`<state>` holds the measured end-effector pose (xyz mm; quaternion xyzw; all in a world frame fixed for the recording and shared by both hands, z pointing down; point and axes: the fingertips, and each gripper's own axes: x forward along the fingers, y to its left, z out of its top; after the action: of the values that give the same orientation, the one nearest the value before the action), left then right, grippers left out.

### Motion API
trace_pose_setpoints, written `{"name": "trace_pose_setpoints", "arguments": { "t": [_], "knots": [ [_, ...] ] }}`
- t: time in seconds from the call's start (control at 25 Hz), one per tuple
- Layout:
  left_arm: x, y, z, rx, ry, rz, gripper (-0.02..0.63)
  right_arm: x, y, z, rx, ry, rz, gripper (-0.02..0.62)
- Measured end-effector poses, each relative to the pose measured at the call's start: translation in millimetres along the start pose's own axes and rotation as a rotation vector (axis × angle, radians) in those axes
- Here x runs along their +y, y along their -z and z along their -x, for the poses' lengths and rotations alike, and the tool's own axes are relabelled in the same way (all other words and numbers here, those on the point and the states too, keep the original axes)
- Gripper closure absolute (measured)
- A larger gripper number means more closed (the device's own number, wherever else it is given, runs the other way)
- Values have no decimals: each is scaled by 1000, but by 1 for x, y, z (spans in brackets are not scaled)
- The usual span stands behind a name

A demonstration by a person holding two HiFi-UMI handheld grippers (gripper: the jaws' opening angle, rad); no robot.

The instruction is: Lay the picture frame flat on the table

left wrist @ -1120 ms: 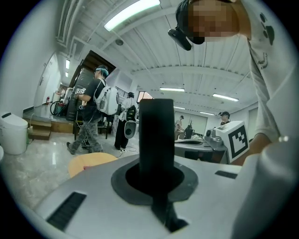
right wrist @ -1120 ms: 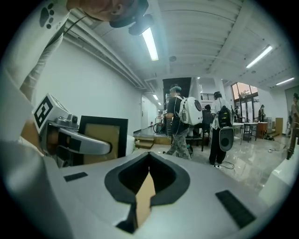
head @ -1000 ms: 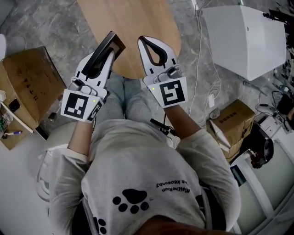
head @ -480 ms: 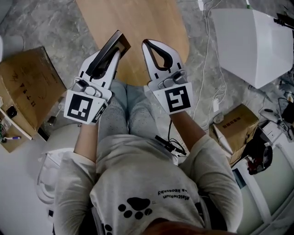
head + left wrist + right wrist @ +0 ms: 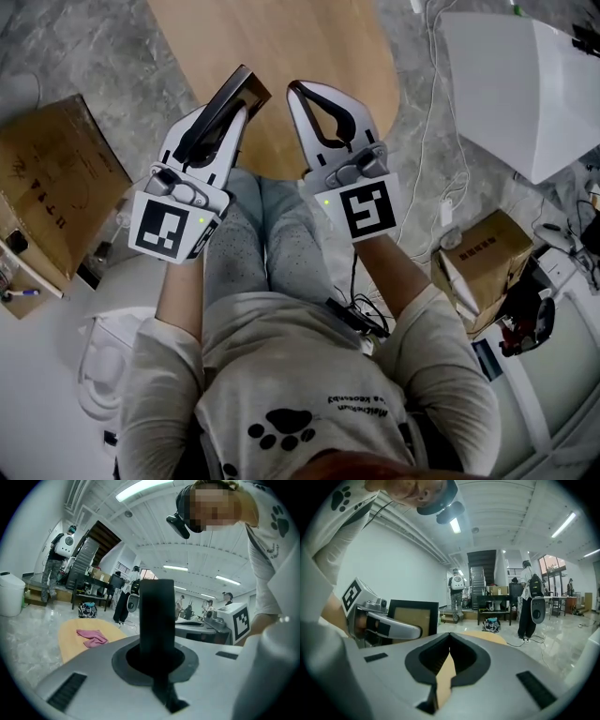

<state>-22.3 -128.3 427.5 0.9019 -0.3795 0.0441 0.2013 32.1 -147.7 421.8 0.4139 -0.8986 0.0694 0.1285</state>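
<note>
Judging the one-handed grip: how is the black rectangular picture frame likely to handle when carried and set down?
The black rectangular picture frame looks stiff: it juts straight from the left gripper, no sag. Thin and pinched at one edge, it may pivot. Stood on edge it would probably tip.

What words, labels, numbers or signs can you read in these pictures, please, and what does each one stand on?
None can be quoted with confidence.
Shirt: a printed line above a paw print, upside down and too blurred to read.
Left cardboard box: handwritten marks, illegible.
Right cardboard box: a printed line, too small to read.
Two square markers: patterns only, no letters.
</note>
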Motion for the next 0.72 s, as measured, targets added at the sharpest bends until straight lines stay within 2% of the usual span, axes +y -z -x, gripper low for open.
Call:
{"name": "trace_pose_setpoints", "arguments": {
  "t": [0.28, 0.72],
  "knots": [
    [18, 14, -5, -18, -7, 9, 588, 1, 14, -17, -12, -14, 1, 584],
    [27, 41, -16, -14, 47, 18, 588, 6, 45, -39, -11, -79, 9, 583]
  ]
}}
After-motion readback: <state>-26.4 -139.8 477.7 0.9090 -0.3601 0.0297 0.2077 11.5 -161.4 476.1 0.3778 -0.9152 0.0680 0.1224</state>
